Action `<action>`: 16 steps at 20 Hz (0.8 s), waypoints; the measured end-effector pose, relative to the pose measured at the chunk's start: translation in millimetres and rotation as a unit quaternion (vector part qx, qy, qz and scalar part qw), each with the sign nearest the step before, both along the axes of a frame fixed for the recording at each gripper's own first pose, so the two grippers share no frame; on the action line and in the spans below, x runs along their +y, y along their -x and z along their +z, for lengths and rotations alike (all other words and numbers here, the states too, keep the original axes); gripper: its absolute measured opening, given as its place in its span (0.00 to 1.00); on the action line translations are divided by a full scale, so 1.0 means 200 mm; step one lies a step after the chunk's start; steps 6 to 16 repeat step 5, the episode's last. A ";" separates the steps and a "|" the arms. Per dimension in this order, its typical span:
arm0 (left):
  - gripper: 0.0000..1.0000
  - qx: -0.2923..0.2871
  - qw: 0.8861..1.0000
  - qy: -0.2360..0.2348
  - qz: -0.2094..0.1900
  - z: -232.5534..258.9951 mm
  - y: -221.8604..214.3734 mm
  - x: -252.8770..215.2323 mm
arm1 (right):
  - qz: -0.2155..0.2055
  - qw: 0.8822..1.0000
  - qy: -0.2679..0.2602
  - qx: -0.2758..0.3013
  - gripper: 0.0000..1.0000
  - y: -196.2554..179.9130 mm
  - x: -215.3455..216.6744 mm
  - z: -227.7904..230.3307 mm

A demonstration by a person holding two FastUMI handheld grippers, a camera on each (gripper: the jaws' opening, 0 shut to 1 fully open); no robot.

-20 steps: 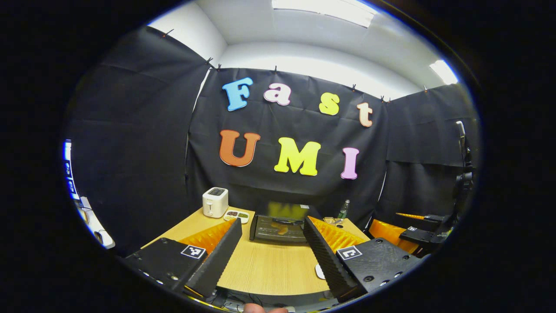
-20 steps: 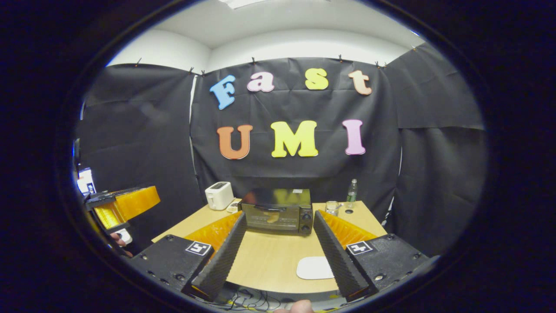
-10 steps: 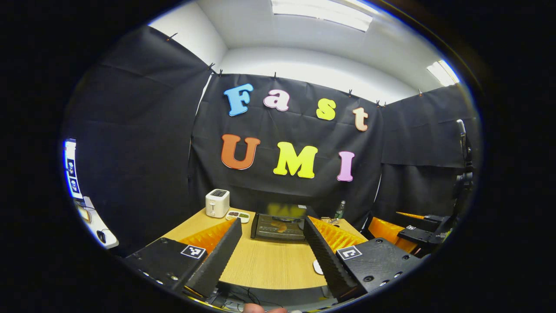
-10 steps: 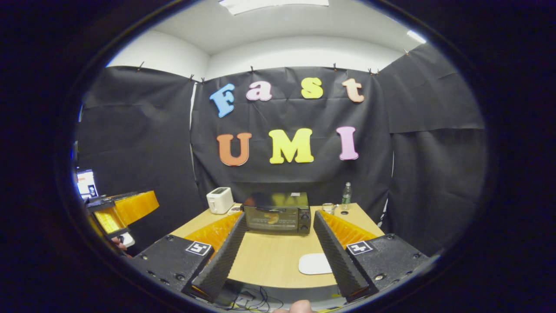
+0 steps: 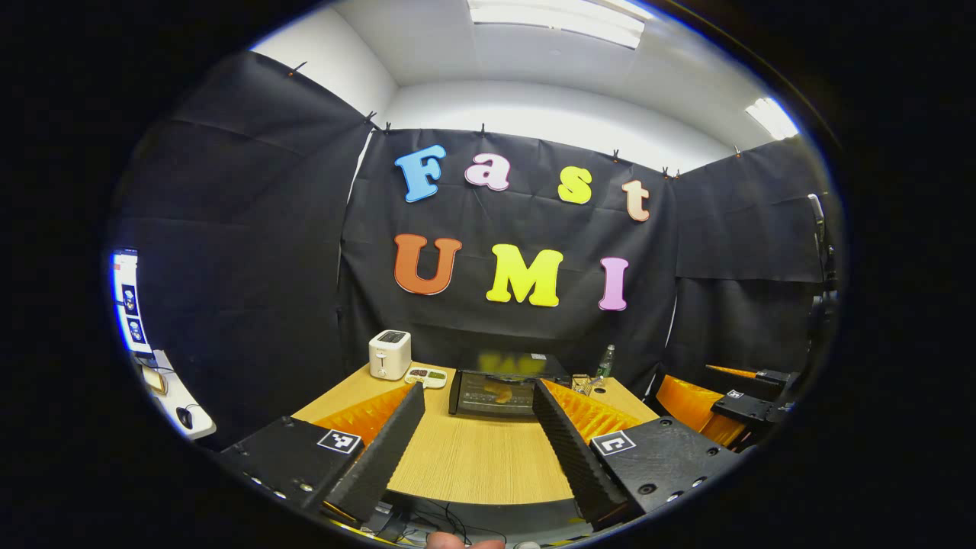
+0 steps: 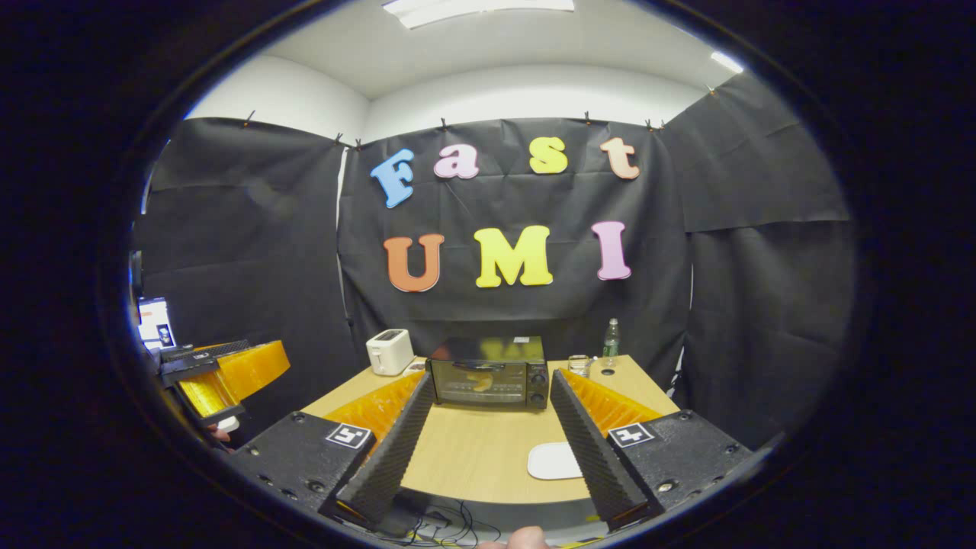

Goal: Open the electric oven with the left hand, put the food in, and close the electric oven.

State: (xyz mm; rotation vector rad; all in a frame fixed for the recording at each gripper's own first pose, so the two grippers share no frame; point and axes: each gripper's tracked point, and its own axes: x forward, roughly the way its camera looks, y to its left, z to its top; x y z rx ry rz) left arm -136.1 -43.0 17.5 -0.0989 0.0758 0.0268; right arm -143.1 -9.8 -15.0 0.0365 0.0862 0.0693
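Left gripper (image 5: 474, 442) is held wide open, nothing between its fingers; right gripper (image 6: 488, 442) likewise (both off the near edge of the light wooden table (image 6: 480, 457)). The black electric oven with glass door (image 6: 489, 373) is seen shut at the far edge, food visible inside. White toaster (image 6: 390, 351) at far left corner, clear plastic bottle (image 6: 611, 340) far right. Flat white pad (image 6: 555, 460) near the front edge.

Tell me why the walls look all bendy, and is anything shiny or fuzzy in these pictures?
Left gripper view: the fisheye lens bows the walls; ceiling lights glare white; the oven looks a bit soft, with yellow reflections on top. Right gripper view: same bending; the oven is sharper, its door mirroring something orange; the table is evenly lit.
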 end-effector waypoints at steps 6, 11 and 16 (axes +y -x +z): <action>0.94 0.001 1.000 -0.002 -0.003 -0.01 0.00 -0.04 | -0.001 1.000 -0.003 0.000 0.96 0.00 -0.02 -0.02; 0.94 0.001 1.000 -0.002 -0.003 -0.01 0.00 -0.04 | -0.001 1.000 -0.003 0.000 0.96 0.00 -0.02 -0.02; 0.94 0.001 1.000 -0.002 -0.003 -0.01 0.00 -0.04 | -0.001 1.000 -0.003 0.000 0.96 0.00 -0.02 -0.02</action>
